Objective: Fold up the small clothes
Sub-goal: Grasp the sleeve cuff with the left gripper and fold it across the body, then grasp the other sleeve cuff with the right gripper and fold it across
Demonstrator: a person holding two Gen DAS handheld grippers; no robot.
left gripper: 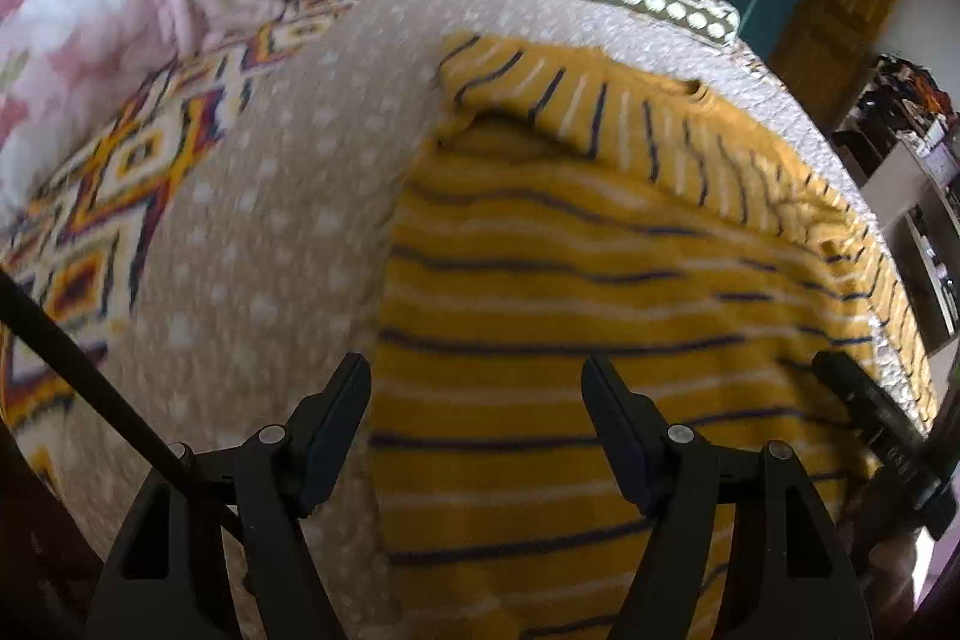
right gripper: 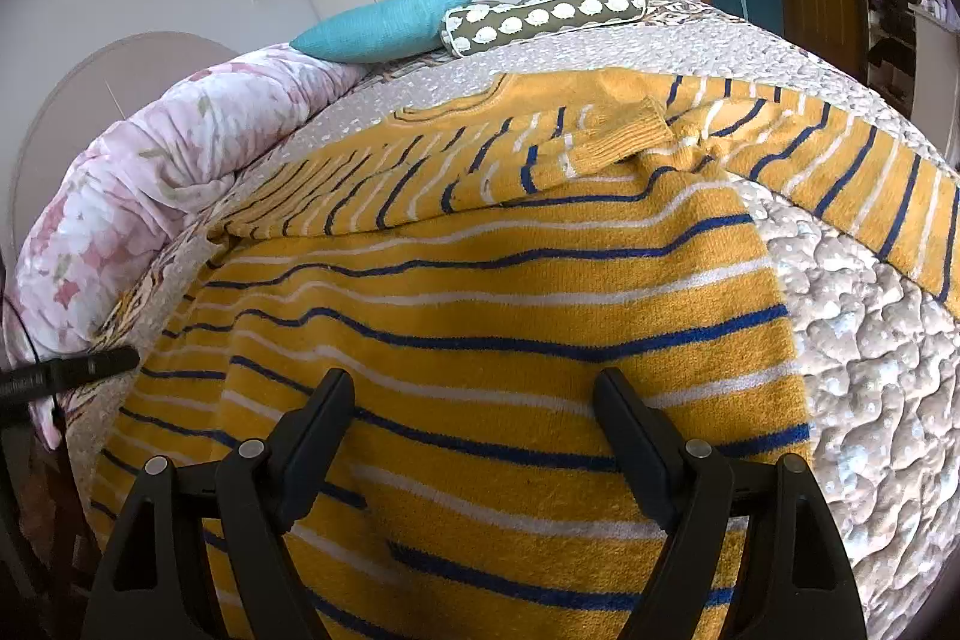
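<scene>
Yellow striped sweater is best gripped at its lower hem by the left gripper and right gripper, both gaping empty, then lifted evenly.

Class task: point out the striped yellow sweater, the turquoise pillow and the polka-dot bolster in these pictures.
striped yellow sweater [right gripper: 480, 316]: right wrist view, on the middle of its body.
turquoise pillow [right gripper: 384, 25]: right wrist view, on its centre.
polka-dot bolster [right gripper: 546, 13]: right wrist view, on its side, midway along.
</scene>
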